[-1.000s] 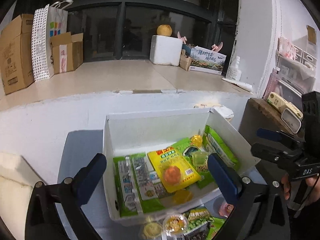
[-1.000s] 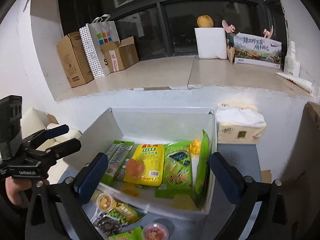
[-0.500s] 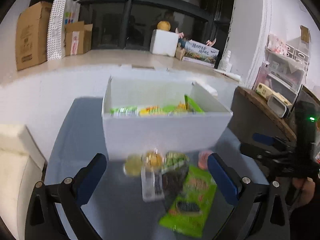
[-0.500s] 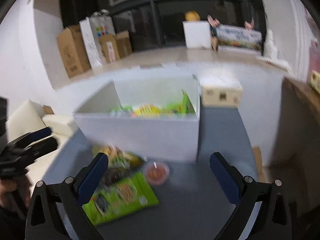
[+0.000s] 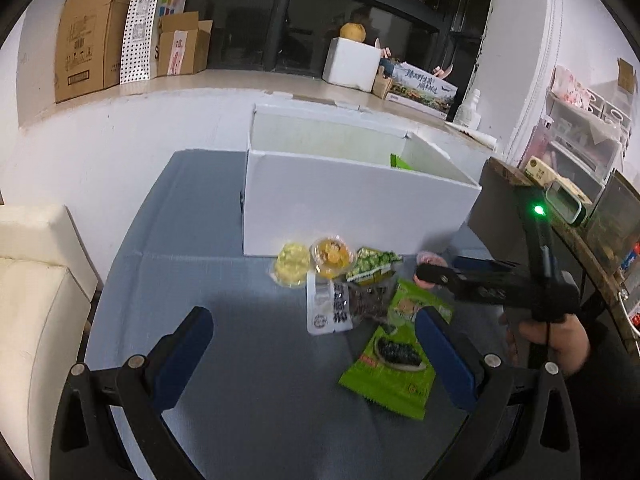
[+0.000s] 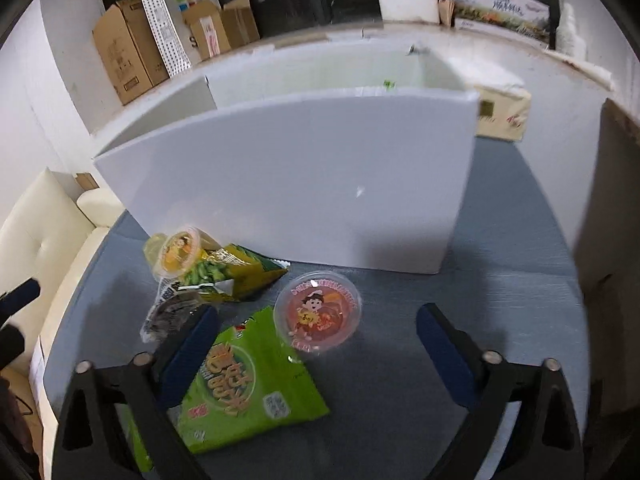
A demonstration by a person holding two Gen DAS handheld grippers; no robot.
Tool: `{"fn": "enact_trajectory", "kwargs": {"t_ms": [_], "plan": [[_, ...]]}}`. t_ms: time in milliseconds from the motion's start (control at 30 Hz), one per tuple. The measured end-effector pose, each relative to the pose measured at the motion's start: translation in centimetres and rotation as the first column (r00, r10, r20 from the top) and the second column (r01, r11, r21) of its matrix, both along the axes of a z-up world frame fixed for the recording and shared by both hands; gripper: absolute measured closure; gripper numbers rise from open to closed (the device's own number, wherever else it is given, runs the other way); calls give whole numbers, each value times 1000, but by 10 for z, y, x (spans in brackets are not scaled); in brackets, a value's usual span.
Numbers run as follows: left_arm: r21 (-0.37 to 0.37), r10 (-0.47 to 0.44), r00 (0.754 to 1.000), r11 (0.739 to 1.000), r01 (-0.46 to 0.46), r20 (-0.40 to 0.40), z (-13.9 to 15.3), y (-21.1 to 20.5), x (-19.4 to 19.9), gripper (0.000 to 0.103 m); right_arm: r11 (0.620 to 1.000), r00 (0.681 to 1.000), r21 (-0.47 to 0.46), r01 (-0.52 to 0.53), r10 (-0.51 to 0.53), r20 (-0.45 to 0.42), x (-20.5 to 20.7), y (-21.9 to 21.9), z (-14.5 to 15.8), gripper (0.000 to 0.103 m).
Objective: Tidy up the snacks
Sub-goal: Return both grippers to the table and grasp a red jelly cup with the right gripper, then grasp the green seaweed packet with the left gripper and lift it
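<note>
The red jelly cup (image 6: 318, 317) sits on the counter (image 6: 500, 300) at lower centre of the right wrist view, between the right gripper (image 6: 316, 340)'s closing jaws, untouched; the left gripper (image 5: 312, 344), jaws apart and empty, lies farther off.

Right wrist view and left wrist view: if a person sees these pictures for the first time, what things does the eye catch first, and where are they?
First, the big white box standing at the back of the grey table. Next, the loose snacks in front of it: a pink jelly cup between the closing, empty fingers of the right gripper, a bright green snack bag by its left finger, and two yellow jelly cups further left.
</note>
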State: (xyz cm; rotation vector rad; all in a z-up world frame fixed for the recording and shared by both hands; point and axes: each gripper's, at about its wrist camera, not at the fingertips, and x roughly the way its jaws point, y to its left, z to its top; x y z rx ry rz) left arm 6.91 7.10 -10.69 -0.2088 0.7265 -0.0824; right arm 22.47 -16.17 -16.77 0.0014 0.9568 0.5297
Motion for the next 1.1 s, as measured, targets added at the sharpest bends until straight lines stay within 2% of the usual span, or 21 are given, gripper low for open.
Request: {"fn": "enact_trajectory", "kwargs": {"t_ms": [33,67,167,467,567,700,933,1100], "plan": [[-1,-2,1000,1000,2,-5,-2,0,0,0,1000,1000,-24,0,-1,-19,3,2,-6,44],[-4,-4,1000,1000,4,-11,-4,0,-1,0,1000,1000,-30,-7,6,-30,3,4,-9,56],[-7,-12,1000,1000,12,-17,-6,-1,-2,0,1000,1000,13,-12,12,-25,0,0,-8,57],[-7,-64,997,998,64,-31,-11,-13,1,0,1000,1000,17,-7,7,21,-10,-3,1,57],[-33,-114,992,993,112,-53,-17,-20,5,0,999,998,37,-21,18,59,-19,-4,20,57],[-83,-212,972,975,204,-100,-35,-43,13,0,998,992,61,-25,17,123,-37,-15,49,57],[-33,-299,938,954,298,-174,-60,-80,36,0,995,977,102,-4,-18,213,-77,-46,97,57],[15,-325,925,942,335,-199,-68,-94,52,0,993,971,120,10,-38,237,-90,-60,109,57]]}}
